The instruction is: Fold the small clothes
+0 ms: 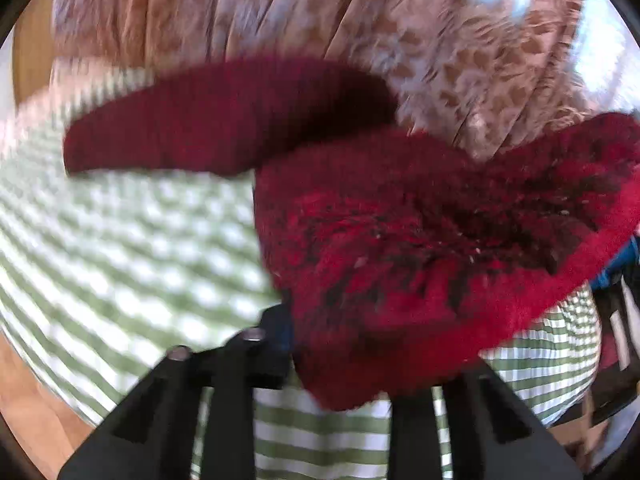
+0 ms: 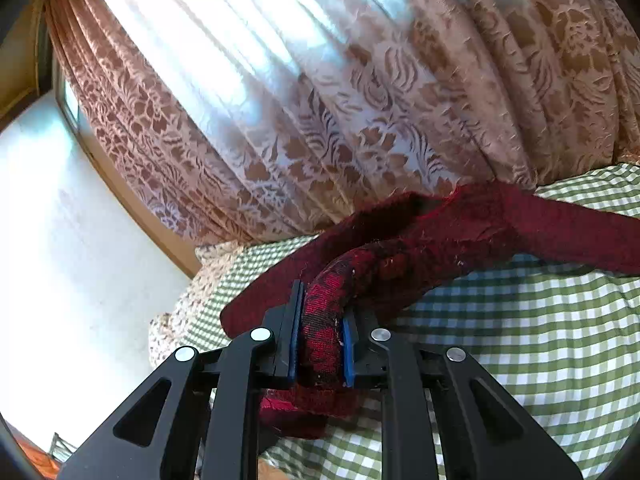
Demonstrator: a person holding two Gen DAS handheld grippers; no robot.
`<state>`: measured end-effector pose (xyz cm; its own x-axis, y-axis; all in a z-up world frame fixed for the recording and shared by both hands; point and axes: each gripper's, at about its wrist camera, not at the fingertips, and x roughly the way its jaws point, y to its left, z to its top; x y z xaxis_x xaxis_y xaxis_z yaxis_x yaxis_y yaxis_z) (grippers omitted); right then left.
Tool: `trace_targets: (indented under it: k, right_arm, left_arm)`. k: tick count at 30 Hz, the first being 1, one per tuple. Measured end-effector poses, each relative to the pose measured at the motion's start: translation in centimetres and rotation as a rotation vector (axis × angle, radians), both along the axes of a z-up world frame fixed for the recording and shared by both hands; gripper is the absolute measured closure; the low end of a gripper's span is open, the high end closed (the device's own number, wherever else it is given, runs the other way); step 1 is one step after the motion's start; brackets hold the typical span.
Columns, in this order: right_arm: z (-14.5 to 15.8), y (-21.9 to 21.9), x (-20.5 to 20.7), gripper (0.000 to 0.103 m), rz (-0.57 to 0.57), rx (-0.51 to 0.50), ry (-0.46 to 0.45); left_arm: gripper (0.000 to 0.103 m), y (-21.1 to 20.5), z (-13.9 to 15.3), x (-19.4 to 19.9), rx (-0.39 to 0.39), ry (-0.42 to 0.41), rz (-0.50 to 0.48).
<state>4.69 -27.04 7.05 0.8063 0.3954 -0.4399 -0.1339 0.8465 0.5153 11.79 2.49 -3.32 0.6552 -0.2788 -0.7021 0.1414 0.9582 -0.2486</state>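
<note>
A dark red knit garment (image 1: pixel 420 232) hangs lifted above the green-and-white checked cloth (image 1: pixel 120 240). One long sleeve (image 1: pixel 220 120) stretches out to the left in the left wrist view. My left gripper (image 1: pixel 324 332) sits under the bunched fabric. Its left finger (image 1: pixel 276 336) shows, and the cloth hides the right one and seems pinched between them. In the right wrist view my right gripper (image 2: pixel 320 336) is shut on a rolled edge of the red garment (image 2: pixel 460 232). The blue pads (image 2: pixel 294 340) press on the fabric from both sides.
A brown patterned lace curtain (image 2: pixel 320 100) hangs close behind the checked cloth (image 2: pixel 520 340), with bright window light through it. A white wall (image 2: pixel 60 240) and a window frame (image 2: pixel 120 184) lie to the left. Wooden floor (image 1: pixel 24 392) shows at the lower left.
</note>
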Motion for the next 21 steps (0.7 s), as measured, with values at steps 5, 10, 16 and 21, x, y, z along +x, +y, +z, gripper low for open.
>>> trace_targets:
  k: [5, 10, 16, 21]
  right_arm:
    - [-1.5, -1.9, -3.1, 0.088, 0.011, -0.032, -0.018]
    - [-8.8, -2.9, -7.6, 0.088, 0.076, -0.148, 0.186]
    - [-20.1, -3.8, -10.2, 0.078, 0.083, -0.276, 0.548]
    - [-19.1, -6.1, -9.1, 0.039, -0.013, -0.175, 0.455]
  left_arm:
    - [0.086, 2.6, 5.2, -2.3, 0.134, -0.137, -0.23]
    - [0.045, 4.3, 1.8, -5.7, 0.163, -0.001, -0.478]
    - [0.03, 9.3, -2.4, -7.4, -0.126, 0.201, -0.357]
    - [0.03, 12.2, -3.9, -5.3, -0.292, 0.23, -0.156]
